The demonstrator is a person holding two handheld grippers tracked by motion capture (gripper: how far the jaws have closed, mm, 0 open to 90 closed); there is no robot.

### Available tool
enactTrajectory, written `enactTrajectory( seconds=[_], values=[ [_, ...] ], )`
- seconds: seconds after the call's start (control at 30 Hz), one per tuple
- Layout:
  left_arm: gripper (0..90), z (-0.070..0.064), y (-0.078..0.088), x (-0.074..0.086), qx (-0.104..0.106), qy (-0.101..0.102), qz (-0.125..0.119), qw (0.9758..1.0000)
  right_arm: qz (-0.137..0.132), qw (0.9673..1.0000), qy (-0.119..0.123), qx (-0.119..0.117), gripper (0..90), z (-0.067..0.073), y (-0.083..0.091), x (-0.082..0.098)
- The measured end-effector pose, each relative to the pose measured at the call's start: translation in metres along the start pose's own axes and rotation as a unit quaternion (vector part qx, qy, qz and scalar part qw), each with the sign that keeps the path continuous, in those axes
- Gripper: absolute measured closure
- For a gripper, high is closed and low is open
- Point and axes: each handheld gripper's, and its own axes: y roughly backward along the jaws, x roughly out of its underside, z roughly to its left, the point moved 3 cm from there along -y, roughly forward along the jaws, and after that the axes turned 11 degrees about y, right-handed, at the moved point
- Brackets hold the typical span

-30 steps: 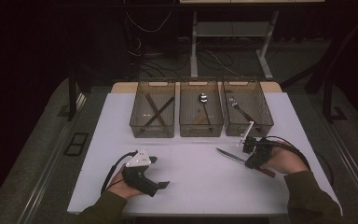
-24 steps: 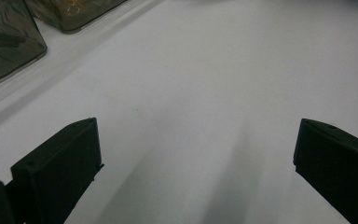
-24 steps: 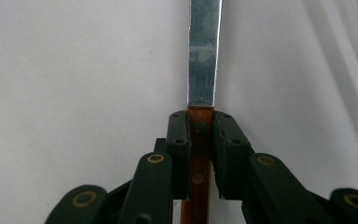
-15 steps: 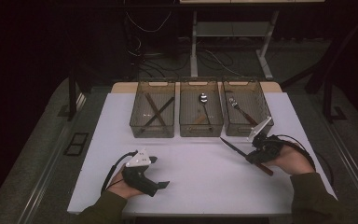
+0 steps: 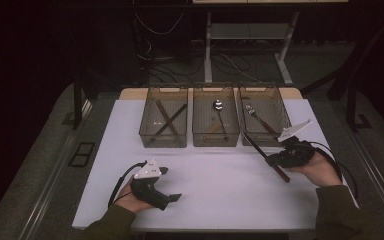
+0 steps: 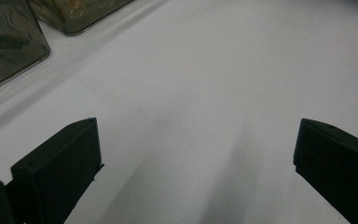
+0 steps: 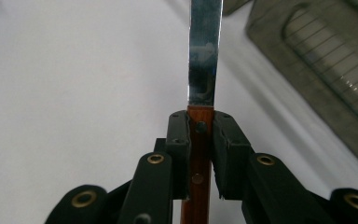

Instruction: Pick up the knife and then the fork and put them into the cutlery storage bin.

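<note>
A knife (image 5: 259, 147) with a wooden handle and a steel blade is held above the white table (image 5: 220, 195) at the right, its blade pointing up-left toward the front of the right bin (image 5: 279, 98). My right gripper (image 5: 274, 161) is shut on the handle. In the right gripper view, the pads clamp the brown handle just below the blade (image 7: 205, 56), with the right gripper (image 7: 200, 135) over bare table. My left gripper (image 5: 171, 184) rests low at the front left, open. In the left gripper view, the left gripper (image 6: 196, 163) has nothing between its jaws.
Three see-through bins stand in a row at the back of the table. The left bin (image 5: 147, 134) holds two crossed brown sticks (image 5: 167, 121), the middle bin (image 5: 198, 135) a spoon (image 5: 219, 111), and the right bin a fork (image 5: 258, 119).
My right gripper has carried the knife to the right and upward, nearer the front of the right bin. The left gripper has stayed where it was.
</note>
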Motion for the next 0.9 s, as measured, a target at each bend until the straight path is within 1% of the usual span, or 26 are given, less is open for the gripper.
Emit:
enactTrajectory(
  seconds=[0.07, 0.1, 0.23, 0.37, 0.5, 0.6, 0.67, 0.73, 0.9],
  values=[
    [0.4, 0.000, 0.000, 0.000, 0.000, 0.005, -0.004, 1.0000, -0.016, 0.9998, -0.009, 0.005, 77.8, -0.002, 0.003, 0.001],
    [0.4, 0.000, 0.000, 0.000, 0.000, 0.003, -0.003, 1.0000, -0.025, 0.9995, -0.013, 0.010, 77.8, -0.004, 0.005, 0.001],
    [0.4, 0.002, 0.002, -0.001, 0.001, 0.012, -0.009, 0.9999, -0.057, 0.9974, -0.030, 0.033, 77.8, -0.009, 0.012, 0.002],
    [0.4, 0.002, 0.002, -0.001, 0.002, 0.017, -0.012, 0.9998, -0.084, 0.9940, -0.041, 0.057, 77.8, -0.012, 0.019, 0.002],
    [0.4, 0.001, 0.002, -0.001, 0.002, 0.015, -0.010, 0.9998, -0.112, 0.9897, -0.054, 0.070, 77.8, -0.016, 0.027, 0.001],
    [0.4, 0.001, 0.002, -0.001, 0.003, 0.015, -0.010, 0.9998, -0.128, 0.9870, -0.059, 0.077, 77.8, -0.017, 0.031, 0.000],
    [0.4, 0.001, 0.002, -0.001, 0.003, 0.015, -0.010, 0.9998, -0.133, 0.9854, -0.064, 0.085, 77.8, -0.018, 0.034, 0.000],
    [0.4, 0.001, 0.002, -0.001, 0.003, 0.014, -0.010, 0.9998, -0.142, 0.9830, -0.069, 0.093, 77.8, -0.020, 0.037, -0.002],
    [0.4, 0.002, 0.000, -0.001, 0.003, 0.017, -0.008, 0.9998, -0.154, 0.9795, -0.072, 0.109, 77.7, -0.027, 0.044, -0.007]
  ],
)
